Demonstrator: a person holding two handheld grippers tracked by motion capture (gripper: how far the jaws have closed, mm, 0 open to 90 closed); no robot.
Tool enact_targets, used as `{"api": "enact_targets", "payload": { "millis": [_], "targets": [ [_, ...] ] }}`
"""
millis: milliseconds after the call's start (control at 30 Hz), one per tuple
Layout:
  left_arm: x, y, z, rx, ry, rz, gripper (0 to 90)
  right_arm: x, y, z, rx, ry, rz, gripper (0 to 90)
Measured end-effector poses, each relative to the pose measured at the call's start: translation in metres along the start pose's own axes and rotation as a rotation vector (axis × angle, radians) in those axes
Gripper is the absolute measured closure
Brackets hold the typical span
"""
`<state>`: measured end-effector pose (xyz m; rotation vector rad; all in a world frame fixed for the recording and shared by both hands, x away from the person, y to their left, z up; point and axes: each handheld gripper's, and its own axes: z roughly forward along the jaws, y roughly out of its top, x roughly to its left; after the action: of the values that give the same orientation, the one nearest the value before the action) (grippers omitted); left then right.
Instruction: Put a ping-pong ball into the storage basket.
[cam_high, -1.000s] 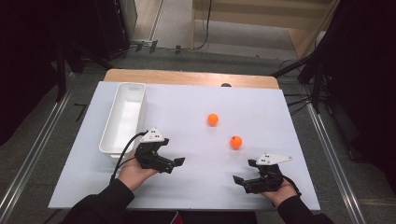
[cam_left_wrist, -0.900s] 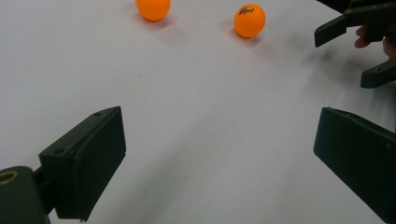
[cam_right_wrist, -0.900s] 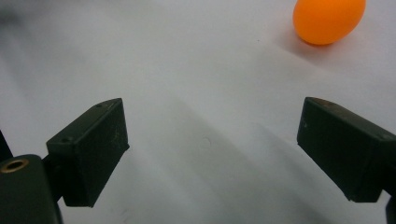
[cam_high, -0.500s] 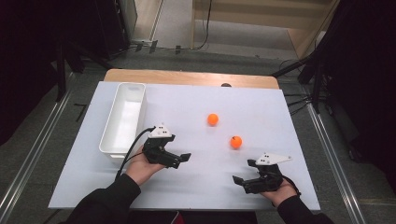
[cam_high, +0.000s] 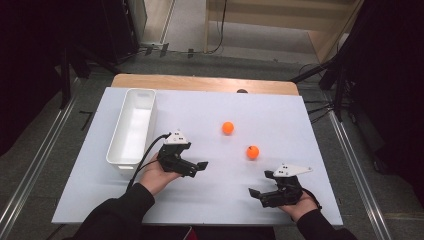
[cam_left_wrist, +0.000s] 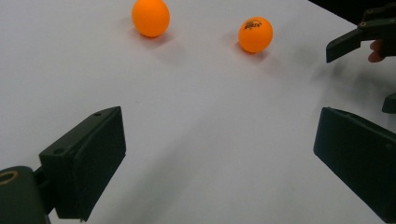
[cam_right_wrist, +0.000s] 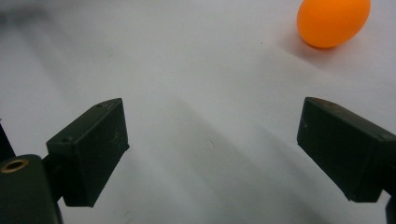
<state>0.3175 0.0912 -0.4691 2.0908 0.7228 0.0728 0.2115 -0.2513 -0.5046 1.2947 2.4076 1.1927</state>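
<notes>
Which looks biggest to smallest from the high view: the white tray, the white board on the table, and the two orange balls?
1. White board, largest by far.
2. White tray, long and narrow.
3. The two orange balls, far ball and near ball: they look alike in size, so I can't rank them.

We see a white table (cam_high: 300, 120) with a wooden edge (cam_high: 200, 82) on a grey floor (cam_high: 45, 150), dark stands (cam_high: 345, 65) at both sides, pale wooden furniture (cam_high: 280, 20) behind.
</notes>
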Motion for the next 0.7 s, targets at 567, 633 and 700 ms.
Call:
{"api": "enact_targets", "payload": {
  "millis": [567,633,700],
  "targets": [
    [0.002,0.014,0.018,0.003,-0.017,0.013,2.7,-0.001,0.000,0.000,-0.007,0.001,-0.008,7.3],
    [0.002,0.016,0.022,0.008,-0.016,0.014,2.7,0.000,0.000,0.000,0.000,0.005,-0.004,7.3],
    [0.002,0.017,0.024,0.020,-0.010,0.032,2.7,0.000,0.001,0.001,-0.008,0.014,-0.008,7.3]
  ]
}}
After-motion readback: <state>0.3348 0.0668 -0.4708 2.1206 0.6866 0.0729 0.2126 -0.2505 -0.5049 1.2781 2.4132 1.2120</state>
